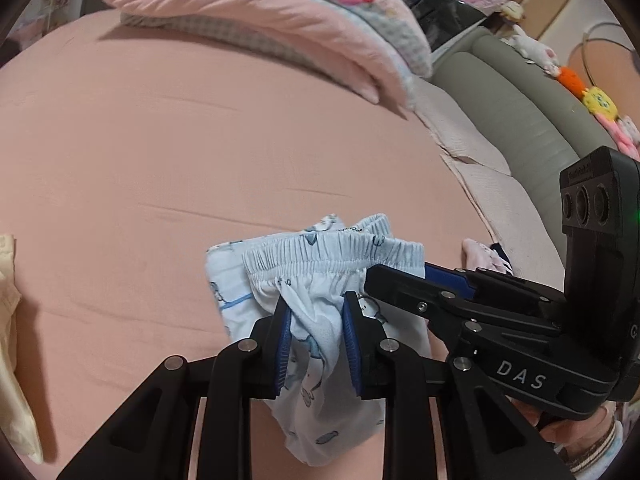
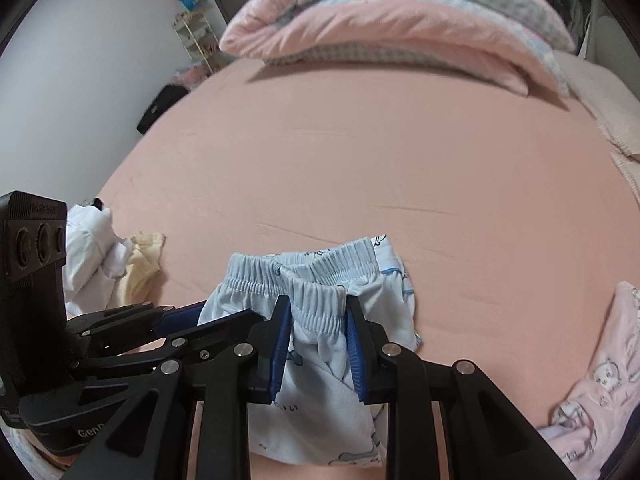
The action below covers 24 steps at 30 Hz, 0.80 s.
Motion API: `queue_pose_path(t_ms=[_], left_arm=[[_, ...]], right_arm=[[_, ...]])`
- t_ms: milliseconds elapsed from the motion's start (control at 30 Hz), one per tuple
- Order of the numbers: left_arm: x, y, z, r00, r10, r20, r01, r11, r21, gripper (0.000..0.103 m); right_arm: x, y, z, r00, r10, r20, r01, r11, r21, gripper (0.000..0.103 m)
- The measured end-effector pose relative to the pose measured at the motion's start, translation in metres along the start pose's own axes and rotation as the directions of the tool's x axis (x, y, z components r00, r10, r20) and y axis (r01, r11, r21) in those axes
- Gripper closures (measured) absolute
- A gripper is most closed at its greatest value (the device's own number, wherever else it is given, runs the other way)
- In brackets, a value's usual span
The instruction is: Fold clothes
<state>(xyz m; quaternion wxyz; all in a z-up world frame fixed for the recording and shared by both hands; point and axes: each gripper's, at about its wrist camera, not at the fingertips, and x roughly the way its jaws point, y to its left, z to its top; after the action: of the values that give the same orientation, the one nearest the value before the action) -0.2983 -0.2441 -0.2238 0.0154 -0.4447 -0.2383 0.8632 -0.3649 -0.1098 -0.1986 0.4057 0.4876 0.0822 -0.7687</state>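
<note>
A pair of light blue printed shorts (image 1: 320,280) with an elastic waistband hangs bunched just above the pink bed sheet (image 1: 160,140). My left gripper (image 1: 316,300) is shut on the fabric just under the waistband. In the left wrist view the right gripper (image 1: 400,276) comes in from the right and pinches the waistband's right end. In the right wrist view the shorts (image 2: 320,304) sit between the blue pads of my right gripper (image 2: 316,304), shut on the waistband. The left gripper (image 2: 192,312) enters from the left, its tips hidden behind the cloth.
A folded pink quilt (image 1: 260,12) lies at the far end of the bed. White and cream garments (image 2: 108,264) are piled on the left, pink printed clothing (image 2: 608,380) on the right. A grey padded headboard (image 1: 500,92) with plush toys (image 1: 592,96) borders the right side.
</note>
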Motion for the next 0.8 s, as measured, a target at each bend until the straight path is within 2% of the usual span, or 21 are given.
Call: queue_pose_path(t_ms=[233, 500, 600, 667, 767, 800], left_arm=[[0.016, 0.022, 0.002, 1.000, 0.007, -0.020, -0.008, 0.998, -0.059, 0.082], [0.026, 0.024, 0.006, 0.998, 0.054, -0.033, -0.055, 0.998, -0.012, 0.082], [0.036, 0.031, 0.004, 0.998, 0.036, -0.060, -0.038, 0.999, -0.033, 0.081], [0.041, 0.036, 0.003, 0.996, 0.036, -0.082, -0.040, 0.998, -0.050, 0.080], [0.037, 0.038, 0.004, 0.996, 0.022, -0.089, -0.028, 0.997, -0.075, 0.080], [0.034, 0.038, 0.005, 0.996, 0.015, -0.089, -0.023, 0.997, -0.079, 0.080]], right_arm=[[0.029, 0.003, 0.009, 0.998, 0.004, -0.063, -0.007, 0.999, -0.050, 0.078], [0.052, -0.007, 0.016, 0.994, 0.003, -0.109, -0.006, 1.000, -0.029, 0.078], [0.062, -0.010, 0.014, 0.990, -0.021, -0.138, 0.016, 0.999, -0.035, 0.078], [0.070, -0.016, 0.013, 0.987, -0.019, -0.160, 0.015, 1.000, -0.024, 0.078], [0.072, -0.029, 0.015, 0.984, 0.020, -0.176, -0.007, 0.998, 0.069, 0.072], [0.069, -0.032, 0.016, 0.985, 0.020, -0.173, -0.003, 0.995, 0.101, 0.067]])
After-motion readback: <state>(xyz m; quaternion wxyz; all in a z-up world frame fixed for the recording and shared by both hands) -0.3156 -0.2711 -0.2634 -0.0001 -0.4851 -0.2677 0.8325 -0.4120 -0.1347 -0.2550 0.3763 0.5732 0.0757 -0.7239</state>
